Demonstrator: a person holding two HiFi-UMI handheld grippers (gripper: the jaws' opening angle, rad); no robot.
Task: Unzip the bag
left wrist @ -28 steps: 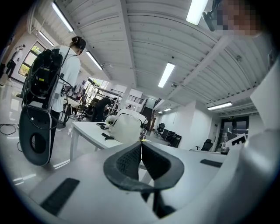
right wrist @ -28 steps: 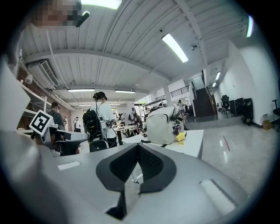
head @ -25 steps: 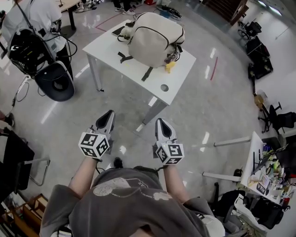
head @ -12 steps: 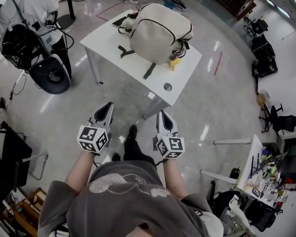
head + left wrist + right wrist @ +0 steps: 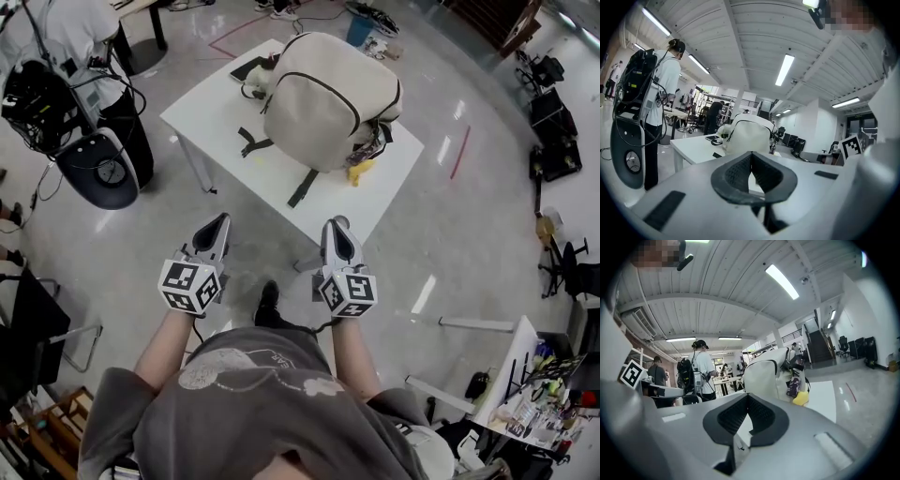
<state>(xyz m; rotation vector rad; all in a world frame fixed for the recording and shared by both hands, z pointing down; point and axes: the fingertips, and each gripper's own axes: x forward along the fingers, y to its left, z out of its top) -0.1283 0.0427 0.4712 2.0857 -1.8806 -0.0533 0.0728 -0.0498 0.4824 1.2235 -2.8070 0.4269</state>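
Observation:
A cream backpack (image 5: 328, 98) with a dark zip line lies on a white table (image 5: 216, 108); a yellow charm (image 5: 359, 172) hangs at its near right side. It also shows in the left gripper view as the backpack (image 5: 747, 135) and in the right gripper view as the backpack (image 5: 766, 373). My left gripper (image 5: 218, 223) and right gripper (image 5: 336, 228) are held side by side just short of the table's near edge. Both are shut with nothing between their jaws, as seen at the left gripper (image 5: 751, 154) and the right gripper (image 5: 747, 397).
A person with a black backpack rig (image 5: 42, 89) stands at the table's left. Black straps (image 5: 251, 142) and a dark phone (image 5: 248, 67) lie on the table. A cluttered desk (image 5: 539, 394) sits at lower right, chairs (image 5: 553, 141) at far right, a shelf (image 5: 52, 427) at lower left.
I have walked closer: the table and backpack now sit nearer and larger in view. Both grippers stay side by side and now reach the table's near edge.

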